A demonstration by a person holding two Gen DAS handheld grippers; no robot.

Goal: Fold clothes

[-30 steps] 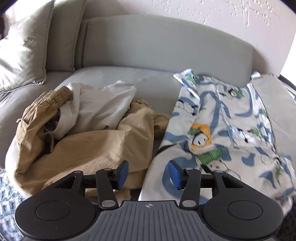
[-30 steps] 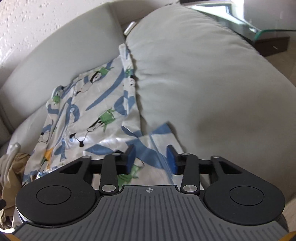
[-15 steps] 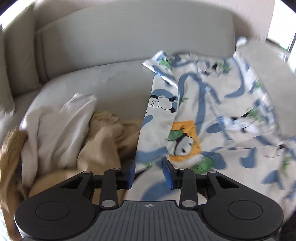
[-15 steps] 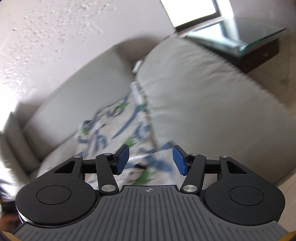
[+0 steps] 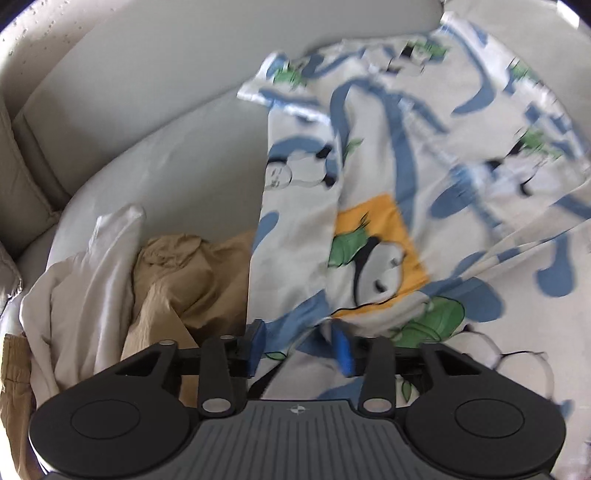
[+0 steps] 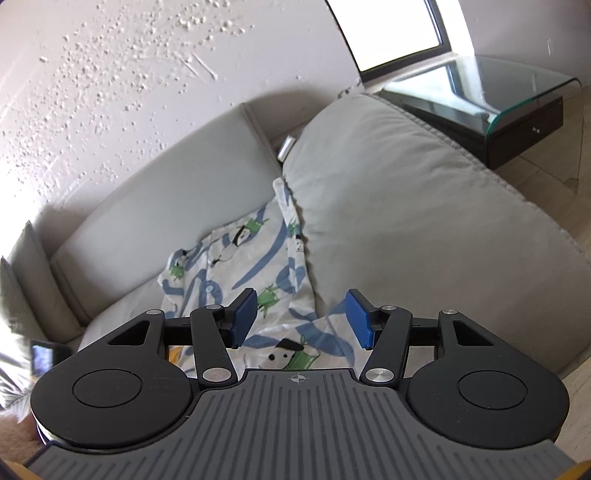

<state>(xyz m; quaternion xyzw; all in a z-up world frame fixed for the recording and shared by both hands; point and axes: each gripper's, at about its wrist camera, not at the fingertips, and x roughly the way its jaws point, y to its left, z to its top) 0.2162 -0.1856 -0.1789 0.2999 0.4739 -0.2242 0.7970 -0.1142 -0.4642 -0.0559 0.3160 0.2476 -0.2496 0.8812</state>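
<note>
A white garment printed with blue swirls, pandas and an orange patch (image 5: 369, 184) lies spread on the grey sofa. It fills the right half of the left wrist view, blurred by motion. My left gripper (image 5: 299, 347) is at its near left hem. The blue pads stand apart with bunched fabric lying between them, partly over the right pad. In the right wrist view the same garment (image 6: 236, 266) lies against a big grey cushion (image 6: 406, 221). My right gripper (image 6: 301, 319) hovers open above the garment's near corner, holding nothing.
A heap of tan clothes (image 5: 177, 280) and a white cloth (image 5: 85, 280) lies left of the garment on the sofa seat (image 5: 166, 166). A glass side table (image 6: 498, 96) stands beyond the cushion, under a window (image 6: 388, 29).
My left gripper has moved right and forward, from beside the heap onto the printed garment's hem. My right gripper has opened wider and risen away from the garment's corner.
</note>
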